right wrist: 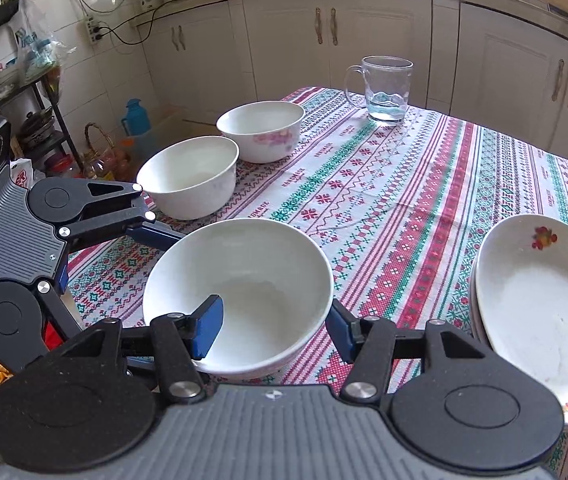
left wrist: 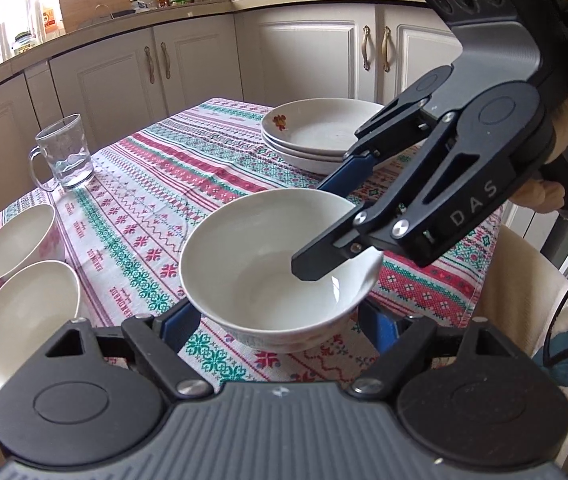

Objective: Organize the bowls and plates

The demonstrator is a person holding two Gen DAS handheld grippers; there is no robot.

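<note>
A white bowl (left wrist: 271,264) (right wrist: 243,280) stands on the patterned tablecloth (left wrist: 155,200). My left gripper (left wrist: 279,320) is open, its fingers on either side of the bowl's base. My right gripper (right wrist: 275,328) (left wrist: 316,232) is open and straddles the bowl's rim: one finger (right wrist: 207,326) is inside the bowl, the other outside. Two more white bowls (left wrist: 23,312) (right wrist: 187,180) stand side by side at the table's edge; the farther one (right wrist: 261,130) has pink flowers. A stack of white plates (left wrist: 316,132) (right wrist: 544,304) sits at the other side.
A glass mug (left wrist: 63,152) (right wrist: 384,88) stands at the far part of the table. Kitchen cabinets (left wrist: 203,60) and a cluttered counter run behind it. A shelf, a basket and a blue flask (right wrist: 135,116) stand on the floor beyond the bowls.
</note>
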